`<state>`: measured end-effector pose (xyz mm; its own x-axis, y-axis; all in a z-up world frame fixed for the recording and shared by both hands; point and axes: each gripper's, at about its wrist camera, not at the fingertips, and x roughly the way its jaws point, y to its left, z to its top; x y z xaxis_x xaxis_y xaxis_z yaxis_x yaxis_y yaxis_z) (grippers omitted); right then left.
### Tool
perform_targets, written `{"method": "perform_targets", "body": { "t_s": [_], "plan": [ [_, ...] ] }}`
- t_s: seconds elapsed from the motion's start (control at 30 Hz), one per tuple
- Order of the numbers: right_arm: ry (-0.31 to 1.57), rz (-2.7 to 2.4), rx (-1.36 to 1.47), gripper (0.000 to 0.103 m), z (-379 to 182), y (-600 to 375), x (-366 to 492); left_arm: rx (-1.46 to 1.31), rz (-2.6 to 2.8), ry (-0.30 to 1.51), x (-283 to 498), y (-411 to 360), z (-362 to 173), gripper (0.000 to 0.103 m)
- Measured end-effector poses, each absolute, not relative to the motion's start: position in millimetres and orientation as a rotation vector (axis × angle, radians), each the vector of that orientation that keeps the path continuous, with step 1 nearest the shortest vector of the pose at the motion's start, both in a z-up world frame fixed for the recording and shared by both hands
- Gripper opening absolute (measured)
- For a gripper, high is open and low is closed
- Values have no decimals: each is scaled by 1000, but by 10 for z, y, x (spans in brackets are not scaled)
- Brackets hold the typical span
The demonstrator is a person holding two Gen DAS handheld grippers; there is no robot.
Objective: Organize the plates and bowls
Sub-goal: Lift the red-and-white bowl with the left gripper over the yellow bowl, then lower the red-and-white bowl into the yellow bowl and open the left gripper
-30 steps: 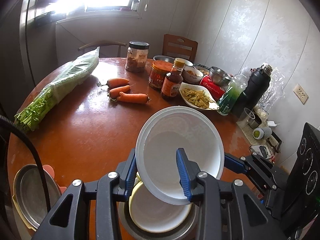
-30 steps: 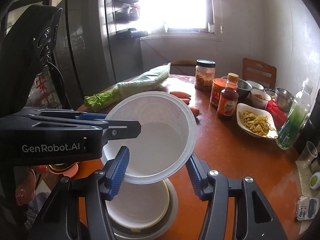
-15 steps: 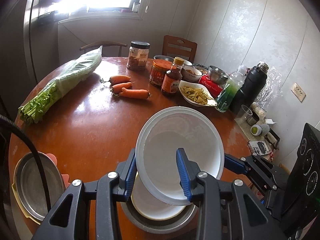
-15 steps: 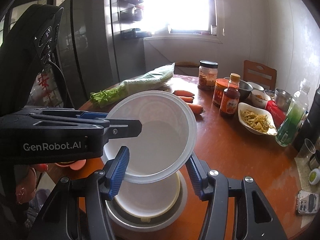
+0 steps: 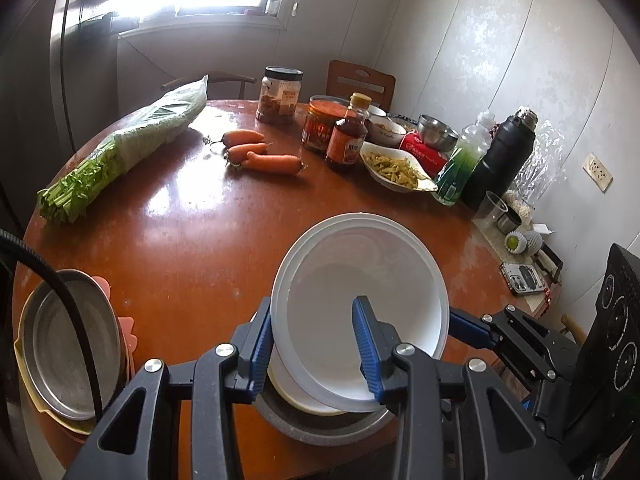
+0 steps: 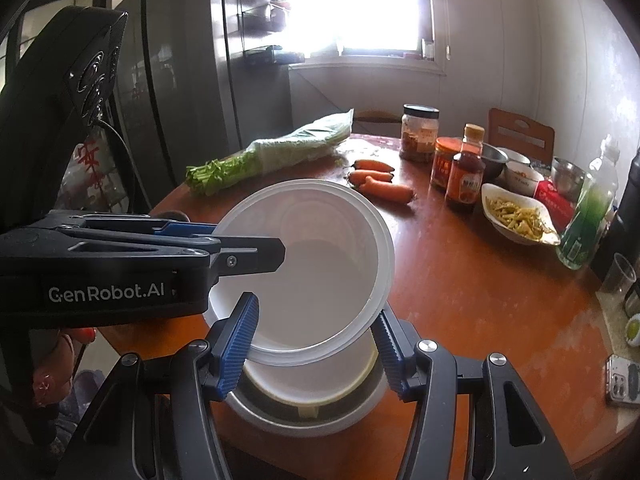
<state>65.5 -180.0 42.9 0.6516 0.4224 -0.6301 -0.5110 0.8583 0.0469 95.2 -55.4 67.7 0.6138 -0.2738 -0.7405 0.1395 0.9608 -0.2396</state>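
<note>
Here we have both grippers on one white bowl (image 5: 360, 304), carried tilted above the stack at the near edge of the table (image 5: 192, 240). Our left gripper (image 5: 316, 344) is nearly closed, its blue pads pinching the bowl's near-left wall, one pad outside and one inside. Our right gripper (image 6: 316, 340) stands partly open with the bowl's lower rim between its pads; the left pad seems to touch the wall, but we cannot tell whether the right one presses or merely stands beside it.

Directly beneath the white bowl sits a cream-rimmed bowl (image 6: 312, 384), nested in a grey metal basin (image 6: 304, 420). The white bowl is above them and apart, its far rim raised higher than its near rim. To the left of the white bowl, at the table's edge, another metal dish (image 5: 68, 344) rests on coloured plates. Beyond the white bowl lie carrots (image 5: 260, 156), a bag of greens (image 5: 132, 140), jars and a sauce bottle (image 5: 346, 140), well apart from the stack.

We judge the step in hand to be nesting the white bowl onto the stack. The next move calls for levelling the bowl, centring it over the cream-rimmed one, lowering until it seats, then opening both grippers without dragging it askew.
</note>
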Motion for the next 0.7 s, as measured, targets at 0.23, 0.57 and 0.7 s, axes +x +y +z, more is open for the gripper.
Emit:
{"method": "perform_targets", "body": {
  "t_s": [0.23,0.57,0.7],
  "plan": [
    [689,531,-141,59,363,-1787,598,-174,-239,887,931,-547,611,38],
    [713,530,-133,59,250,-1802,617,-169,-236,910,971,-585,476,38],
    [730,528,-126,59,178,-1831,639,-166,-242,923,985,-609,409,38]
  ]
}}
